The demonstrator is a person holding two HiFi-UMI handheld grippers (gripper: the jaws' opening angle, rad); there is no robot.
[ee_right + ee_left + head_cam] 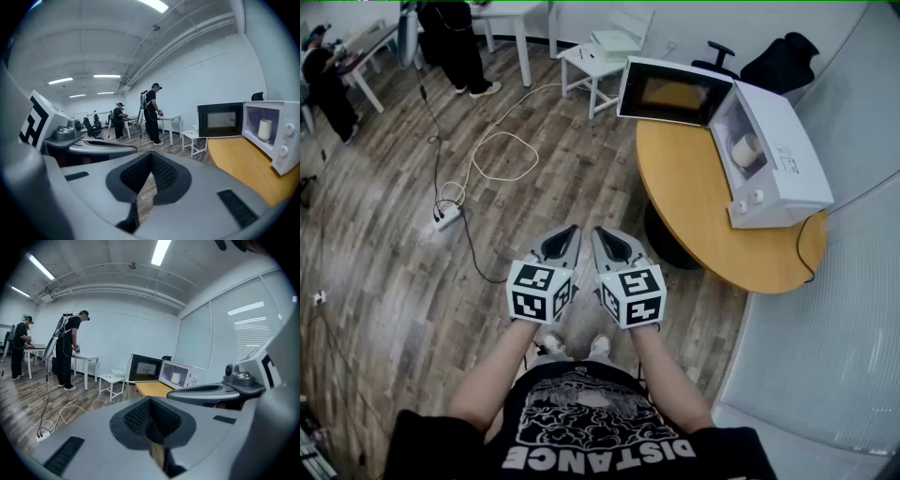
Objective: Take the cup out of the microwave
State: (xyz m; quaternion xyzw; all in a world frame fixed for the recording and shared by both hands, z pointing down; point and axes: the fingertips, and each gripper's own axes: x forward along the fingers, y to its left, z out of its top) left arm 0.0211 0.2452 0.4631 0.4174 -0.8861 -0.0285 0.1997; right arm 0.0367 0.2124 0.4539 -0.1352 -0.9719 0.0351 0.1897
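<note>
While left tool [573, 230] and right tool [599, 232] sit pressed together, cup [747, 150] inside open microwave [789, 167], wood floor [581, 173] between

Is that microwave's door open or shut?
Open: the door stands swung wide from the microwave, and the white cup shows inside.

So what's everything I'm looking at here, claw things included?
microwave: one, white, door open, on the round table
cup: one, pale, inside the microwave
round table: one, light wood, right of the person
small table: one, white, beyond the microwave door
office chair: one, black, behind the microwave
power strip: one, white, on the wood floor at left
cable: one, white, looped on the floor
bystanders: two, dark clothes, far left by white desks
left claw: one, grey, shut, empty
right claw: one, grey, shut, empty, beside the left
</note>
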